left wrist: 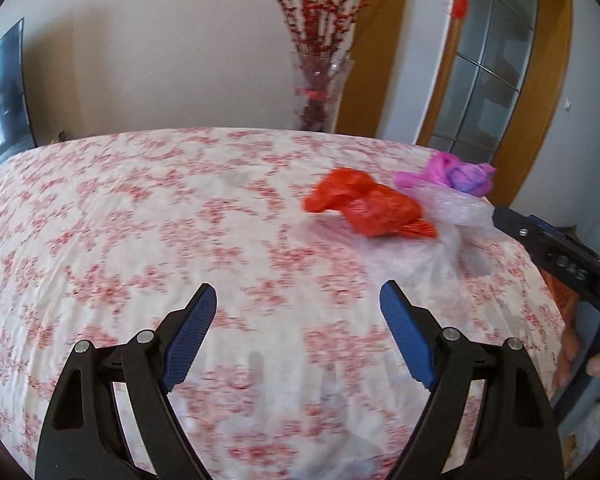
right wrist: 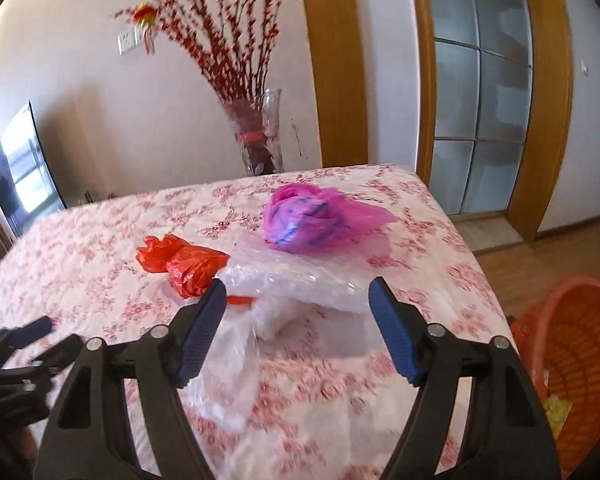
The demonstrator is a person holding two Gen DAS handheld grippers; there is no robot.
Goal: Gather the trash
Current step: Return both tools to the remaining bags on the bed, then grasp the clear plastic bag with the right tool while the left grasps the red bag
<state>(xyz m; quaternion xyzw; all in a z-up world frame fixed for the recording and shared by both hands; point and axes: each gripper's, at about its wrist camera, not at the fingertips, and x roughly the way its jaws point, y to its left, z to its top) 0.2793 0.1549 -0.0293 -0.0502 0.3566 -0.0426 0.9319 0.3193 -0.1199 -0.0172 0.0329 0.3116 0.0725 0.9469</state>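
Note:
A crumpled red plastic bag (left wrist: 370,206) (right wrist: 188,266), a pink and purple plastic bag (left wrist: 458,174) (right wrist: 306,218) and clear bubble wrap with a clear bag (left wrist: 448,216) (right wrist: 296,284) lie on the floral tablecloth (left wrist: 140,220) (right wrist: 100,248). My left gripper (left wrist: 298,300) is open and empty, above the cloth, short and left of the red bag. My right gripper (right wrist: 296,298) is open and empty, just above the bubble wrap; it also shows in the left wrist view (left wrist: 540,240). An orange basket (right wrist: 572,364) stands on the floor at the right.
A glass vase with red branches (left wrist: 320,92) (right wrist: 260,136) stands behind the table's far edge. A TV (left wrist: 0,92) (right wrist: 20,176) hangs at the left wall. A wood-framed glass door (right wrist: 480,100) is at the right. The table's right edge drops to wooden floor.

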